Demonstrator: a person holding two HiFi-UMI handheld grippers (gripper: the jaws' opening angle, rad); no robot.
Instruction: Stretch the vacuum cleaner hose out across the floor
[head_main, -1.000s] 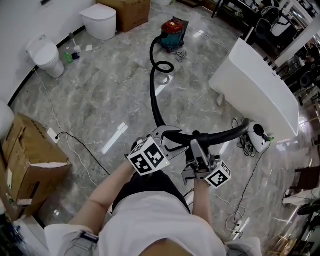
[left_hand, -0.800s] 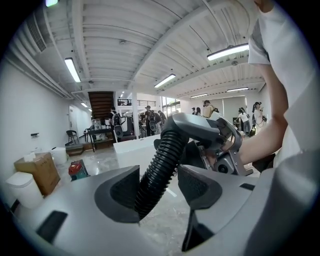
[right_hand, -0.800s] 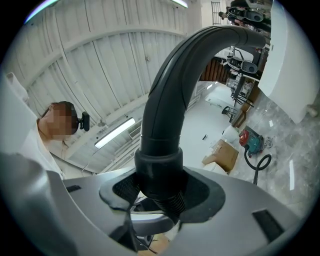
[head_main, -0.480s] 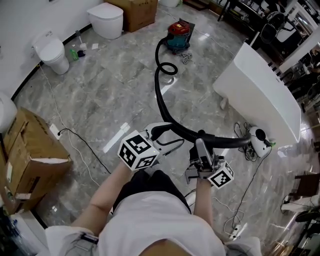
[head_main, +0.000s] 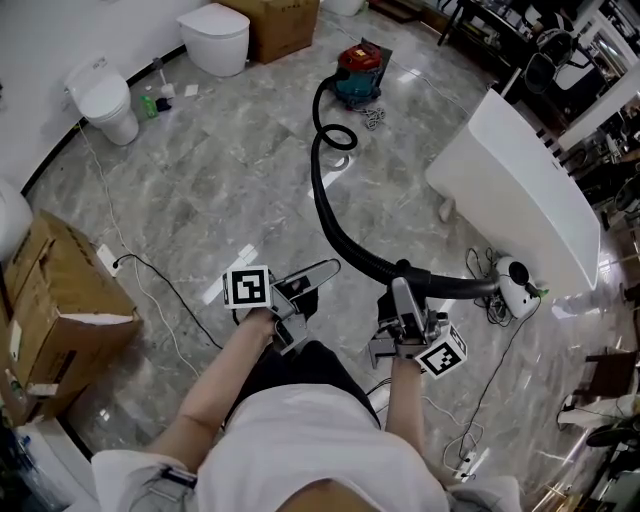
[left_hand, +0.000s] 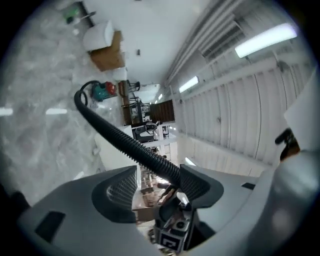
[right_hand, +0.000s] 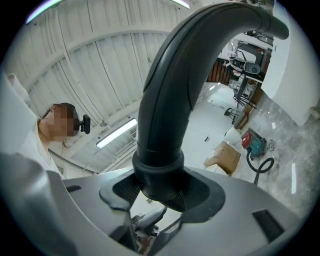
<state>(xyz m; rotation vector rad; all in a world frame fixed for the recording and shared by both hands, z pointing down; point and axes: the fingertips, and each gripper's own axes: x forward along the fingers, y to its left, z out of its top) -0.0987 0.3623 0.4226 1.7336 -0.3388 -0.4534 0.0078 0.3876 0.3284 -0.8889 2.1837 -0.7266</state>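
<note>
The red and teal vacuum cleaner (head_main: 356, 68) stands far off on the marble floor. Its black ribbed hose (head_main: 324, 200) makes one loop near the machine, then runs toward me and ends in a rigid curved tube (head_main: 455, 287). My right gripper (head_main: 404, 298) is shut on the hose cuff (right_hand: 159, 172), where hose and tube (right_hand: 192, 70) join. My left gripper (head_main: 314, 286) hangs left of the hose, jaws open and empty. In the left gripper view the hose (left_hand: 122, 142) runs past beyond the open left gripper (left_hand: 159, 184), untouched by the pads.
A white bathtub (head_main: 520, 190) stands to the right, with a white device (head_main: 517, 275) and cables at its foot. Two toilets (head_main: 215, 38) (head_main: 100, 100) line the left wall. Cardboard boxes (head_main: 55, 310) (head_main: 280, 20) sit left and far back. A cable (head_main: 160, 285) crosses the floor.
My left gripper has let go of the hose, opened, and drawn back to the left and toward me. The right gripper keeps its hold in about the same place.
</note>
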